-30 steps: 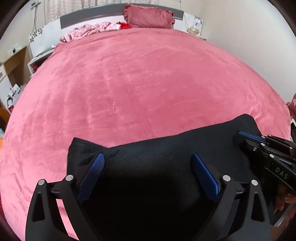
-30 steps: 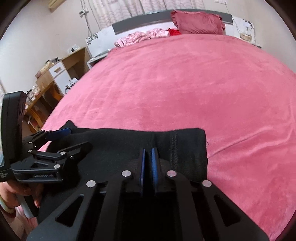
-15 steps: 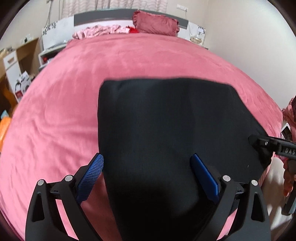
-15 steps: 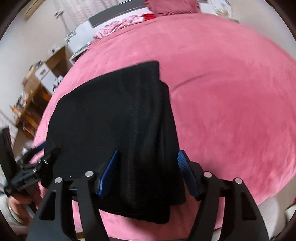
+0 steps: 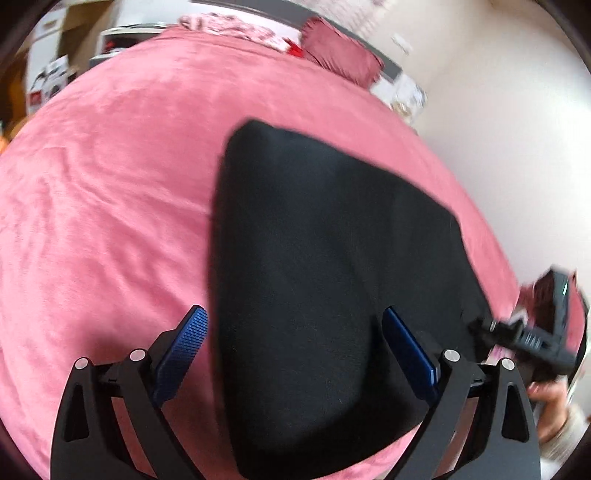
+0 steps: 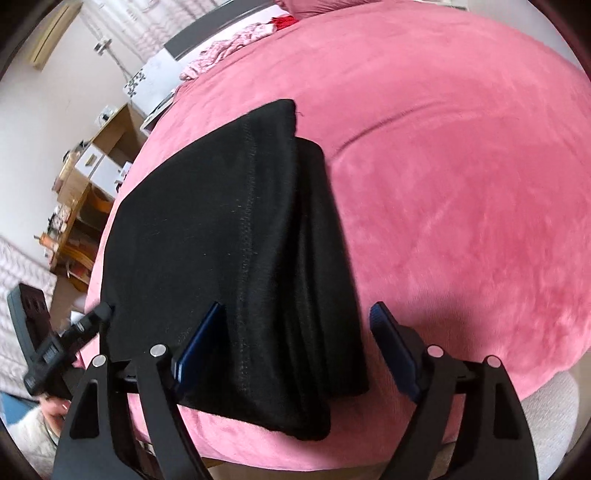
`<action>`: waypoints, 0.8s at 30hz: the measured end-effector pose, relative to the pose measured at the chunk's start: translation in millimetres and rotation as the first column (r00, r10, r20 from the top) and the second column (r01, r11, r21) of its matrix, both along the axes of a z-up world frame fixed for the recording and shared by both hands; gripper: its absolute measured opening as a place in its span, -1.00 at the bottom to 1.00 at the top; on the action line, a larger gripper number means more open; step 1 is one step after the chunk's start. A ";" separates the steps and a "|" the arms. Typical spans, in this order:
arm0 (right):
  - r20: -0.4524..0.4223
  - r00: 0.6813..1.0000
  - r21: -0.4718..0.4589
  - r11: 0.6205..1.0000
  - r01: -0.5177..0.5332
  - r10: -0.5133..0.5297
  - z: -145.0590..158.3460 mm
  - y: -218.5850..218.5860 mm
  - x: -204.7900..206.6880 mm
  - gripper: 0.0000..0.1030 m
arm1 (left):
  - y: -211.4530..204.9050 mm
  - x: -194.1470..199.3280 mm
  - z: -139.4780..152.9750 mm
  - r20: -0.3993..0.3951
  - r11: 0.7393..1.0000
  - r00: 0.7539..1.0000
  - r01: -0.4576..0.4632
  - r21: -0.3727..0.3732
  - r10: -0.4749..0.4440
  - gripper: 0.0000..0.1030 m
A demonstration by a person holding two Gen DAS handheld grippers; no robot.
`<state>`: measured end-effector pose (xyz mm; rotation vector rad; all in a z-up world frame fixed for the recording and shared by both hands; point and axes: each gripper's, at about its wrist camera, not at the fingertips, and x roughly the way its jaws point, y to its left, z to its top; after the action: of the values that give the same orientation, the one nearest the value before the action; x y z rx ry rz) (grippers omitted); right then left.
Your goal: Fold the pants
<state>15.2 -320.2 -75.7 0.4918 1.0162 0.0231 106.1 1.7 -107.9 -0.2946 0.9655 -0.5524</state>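
Pants folded flat in a black stack on the pink bed. Left tool spread wide, gripping nothing; right tool opening, pads off the cloth.

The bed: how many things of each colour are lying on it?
Black: 1, folded pants
Dark red: 1, pillow
Pink patterned: 1, crumpled cloth
Bright red: 1, small item, too small to identify
Total: 4

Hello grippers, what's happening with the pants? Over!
Left gripper open. Right gripper opening, gripping nothing. Black pants folded on pink bed. Nothing in the way.
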 end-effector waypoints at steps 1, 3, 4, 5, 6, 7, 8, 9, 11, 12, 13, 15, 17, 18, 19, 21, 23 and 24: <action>0.001 1.000 -0.010 1.000 -0.006 0.006 0.7 0.7 1.4 0.64 | 3.4 4.0 1.1 -0.009 1.000 1.000 -0.013 -0.023 0.012 0.84; 0.002 1.000 -0.015 1.000 -0.006 0.006 -0.9 1.9 0.4 0.66 | 4.4 10.1 -1.0 -0.035 0.999 0.999 -0.013 -0.043 0.012 0.84; 0.001 1.000 -0.017 1.000 -0.008 0.008 -0.8 1.9 1.5 0.67 | 2.7 14.0 -4.0 -0.056 0.999 0.998 -0.004 -0.051 0.001 0.84; 0.001 1.000 -0.021 1.000 -0.011 0.011 -1.8 1.6 2.8 0.68 | 2.7 16.7 -6.4 -0.072 0.999 0.997 0.007 -0.052 -0.011 0.84; 0.002 1.000 -0.025 1.000 -0.013 0.013 -4.3 0.5 3.0 0.70 | 2.2 15.9 -9.5 -0.090 0.999 0.996 0.023 -0.049 -0.027 0.84; 0.003 1.000 -0.031 0.999 -0.017 0.017 -4.9 1.1 4.0 0.71 | -1.4 16.4 -12.1 -0.104 0.998 0.994 0.041 -0.049 -0.046 0.84; 0.002 1.000 -0.032 0.999 -0.020 0.020 -6.0 0.8 4.4 0.74 | -6.2 14.1 -14.3 -0.114 0.996 0.991 0.070 -0.054 -0.076 0.84; 0.002 1.000 -0.028 0.999 -0.022 0.023 -7.6 0.7 4.7 0.74 | -10.7 11.5 -14.6 -0.112 0.994 0.989 0.094 -0.055 -0.099 0.84; -0.002 1.000 -0.010 0.999 -0.030 0.030 -10.8 -1.0 7.0 0.77 | -17.4 7.6 -13.2 -0.086 0.992 0.988 0.125 -0.027 -0.127 0.84; -0.005 0.999 0.000 0.999 -0.032 0.032 -12.8 -2.6 8.2 0.78 | -20.3 6.3 -12.9 -0.074 0.990 0.987 0.141 -0.005 -0.141 0.84; -0.008 0.999 0.008 0.999 -0.032 0.032 -13.7 -4.1 7.5 0.79 | -20.9 6.9 -14.1 -0.074 0.988 0.985 0.154 -0.002 -0.153 0.84; -0.013 0.999 0.035 0.999 -0.034 0.034 -16.4 -7.4 8.6 0.81 | -17.3 13.4 -17.1 -0.088 0.986 0.983 0.163 -0.023 -0.164 0.84; -0.016 0.999 0.053 0.998 -0.037 0.037 -18.1 -9.1 10.9 0.83 | -16.7 17.9 -19.4 -0.106 0.984 0.979 0.172 -0.036 -0.175 0.85; -0.016 0.999 0.058 0.998 -0.039 0.040 -18.5 -9.6 10.6 0.83 | -15.6 18.5 -19.2 -0.106 0.983 0.978 0.179 -0.036 -0.182 0.85; -0.015 0.999 0.062 0.997 -0.045 0.046 -18.7 -9.8 11.0 0.83 | -17.1 19.5 -19.2 -0.101 0.981 0.976 0.190 -0.030 -0.192 0.86; -0.017 0.998 0.066 0.996 -0.053 0.054 -19.6 -10.3 12.6 0.84 | -20.4 21.2 -20.0 -0.095 0.978 0.974 0.206 -0.022 -0.207 0.88; -0.019 0.998 0.072 0.996 -0.061 0.062 -20.7 -10.9 14.6 0.86 | -23.6 22.9 -21.2 -0.091 0.975 0.971 0.219 -0.025 -0.221 0.91; -0.020 0.998 0.073 0.995 -0.064 0.065 -21.4 -10.7 15.6 0.88 | -24.2 23.0 -22.1 -0.093 0.974 0.970 0.223 -0.027 -0.225 0.92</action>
<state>30.9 -330.9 -97.1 0.5256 1.0561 0.1122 129.0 -22.4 -130.0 -0.2297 1.0948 -0.7583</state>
